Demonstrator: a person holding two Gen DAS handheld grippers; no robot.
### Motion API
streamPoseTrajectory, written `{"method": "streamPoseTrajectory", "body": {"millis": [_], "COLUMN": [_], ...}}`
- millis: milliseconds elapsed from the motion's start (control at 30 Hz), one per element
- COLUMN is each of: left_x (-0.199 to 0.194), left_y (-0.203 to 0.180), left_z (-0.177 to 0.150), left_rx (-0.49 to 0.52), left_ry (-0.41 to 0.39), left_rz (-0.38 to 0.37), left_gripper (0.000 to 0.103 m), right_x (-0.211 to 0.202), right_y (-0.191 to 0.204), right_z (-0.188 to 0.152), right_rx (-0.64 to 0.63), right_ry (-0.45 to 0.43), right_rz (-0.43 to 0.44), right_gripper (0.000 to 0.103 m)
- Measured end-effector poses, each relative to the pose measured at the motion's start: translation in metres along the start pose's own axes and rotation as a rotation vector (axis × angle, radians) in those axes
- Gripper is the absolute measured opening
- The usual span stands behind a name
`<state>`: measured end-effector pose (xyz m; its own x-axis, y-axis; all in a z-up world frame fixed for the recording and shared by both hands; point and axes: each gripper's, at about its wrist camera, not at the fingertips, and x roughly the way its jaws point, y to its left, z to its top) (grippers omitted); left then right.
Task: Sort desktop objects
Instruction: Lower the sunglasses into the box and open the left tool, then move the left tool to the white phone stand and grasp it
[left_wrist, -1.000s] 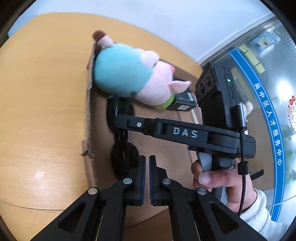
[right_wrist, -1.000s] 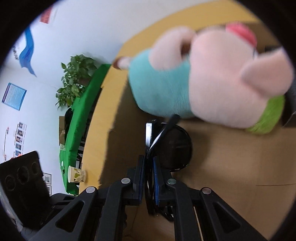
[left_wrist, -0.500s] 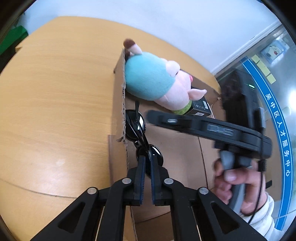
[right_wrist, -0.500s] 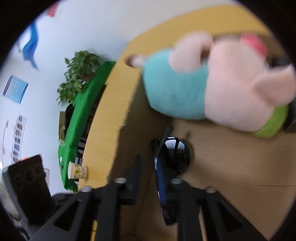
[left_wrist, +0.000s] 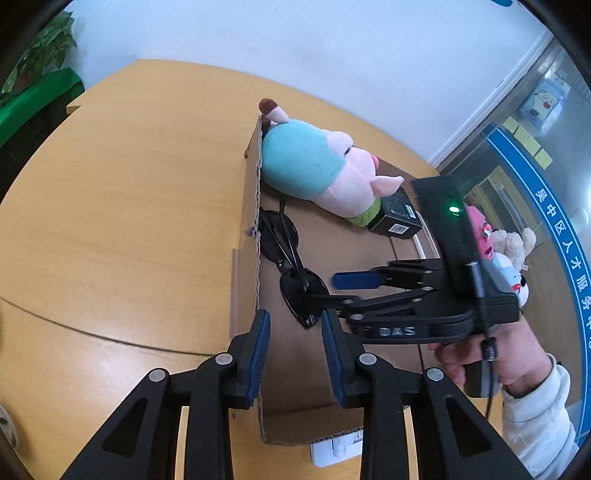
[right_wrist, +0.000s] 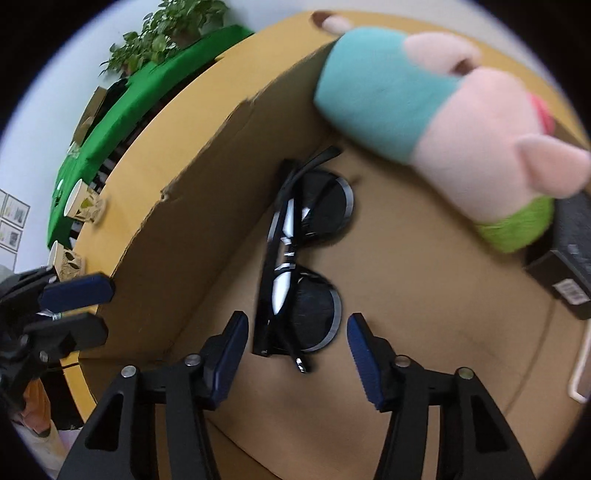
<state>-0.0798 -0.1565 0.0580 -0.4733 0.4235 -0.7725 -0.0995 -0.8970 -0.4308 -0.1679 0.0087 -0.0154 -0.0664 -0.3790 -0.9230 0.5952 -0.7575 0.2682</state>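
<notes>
In the left wrist view, the left gripper (left_wrist: 295, 343) hung over the near wall of the cardboard box (left_wrist: 248, 206), its jaws apart with nothing between them; they had just been opening. Ahead of it the sunglasses (left_wrist: 286, 254) lay folded on the box floor, close against the left wall. The plush pig (left_wrist: 321, 171) lay at the far end of the box, its head touching a small black carton (left_wrist: 397, 218). The right gripper (left_wrist: 332, 291) reached in from the right, held by a hand (left_wrist: 491, 354) in a pale sleeve, its tips near the sunglasses but not pinching them. Outside the box, more soft toys (left_wrist: 508, 254) sat at the right, and the wooden surface (left_wrist: 122, 206) around the box was bare on the left. In the right wrist view, the right gripper (right_wrist: 297, 354) pointed down at the sunglasses (right_wrist: 303, 258), its jaws apart and just widened; the near lens lay between the pads, free of both. The pig (right_wrist: 443, 107) and the carton (right_wrist: 565, 258) sat beyond, and the left gripper (right_wrist: 74, 306) showed at the left edge outside the box wall. By this reading the sunglasses, pig and carton were already sorted into the box, and the sunglasses looked freshly released. What seemed left was backing both grippers out and fetching whatever remained outside, possibly those toys.
</notes>
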Motion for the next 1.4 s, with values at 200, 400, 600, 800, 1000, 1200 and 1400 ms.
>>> {"method": "streamPoseTrajectory", "body": {"millis": [200,400,600,800,1000,1200,1400], "left_x": [0.001,-0.006,-0.029,-0.057,-0.05,-0.01,0.023], "left_y": [-0.005,-0.007,-0.022,-0.054,-0.068,-0.062,-0.048], "left_z": [-0.009,-0.015,-0.026,-0.057,-0.097,-0.123,-0.136], "left_rx": [0.007,-0.002,0.055,0.144,0.191,0.188,0.149], "left_ry": [0.001,-0.027,-0.108,-0.235,-0.183,-0.033,0.086], "left_rz": [0.007,0.014,0.07,0.069,0.038,0.009,0.012], "left_gripper": [0.028,0.028,0.047,0.076,0.089,0.089,0.086], "right_x": [0.006,-0.004,-0.073,-0.141,-0.12,-0.063,-0.044], "right_y": [0.004,0.017,0.022,0.027,0.018,0.015,0.028], "right_z": [0.004,0.002,-0.045,-0.144,-0.221,-0.234,-0.215], "right_rx": [-0.003,-0.042,-0.042,-0.04,0.05,0.115,0.079], "right_ry": [-0.019,-0.078,-0.323,-0.527,-0.458,-0.352,-0.357], "right_rz": [0.051,0.033,-0.129,-0.172,-0.092,-0.025,-0.062], "right_gripper": [0.049,0.047,0.069,0.08,0.08,0.079,0.078]}}
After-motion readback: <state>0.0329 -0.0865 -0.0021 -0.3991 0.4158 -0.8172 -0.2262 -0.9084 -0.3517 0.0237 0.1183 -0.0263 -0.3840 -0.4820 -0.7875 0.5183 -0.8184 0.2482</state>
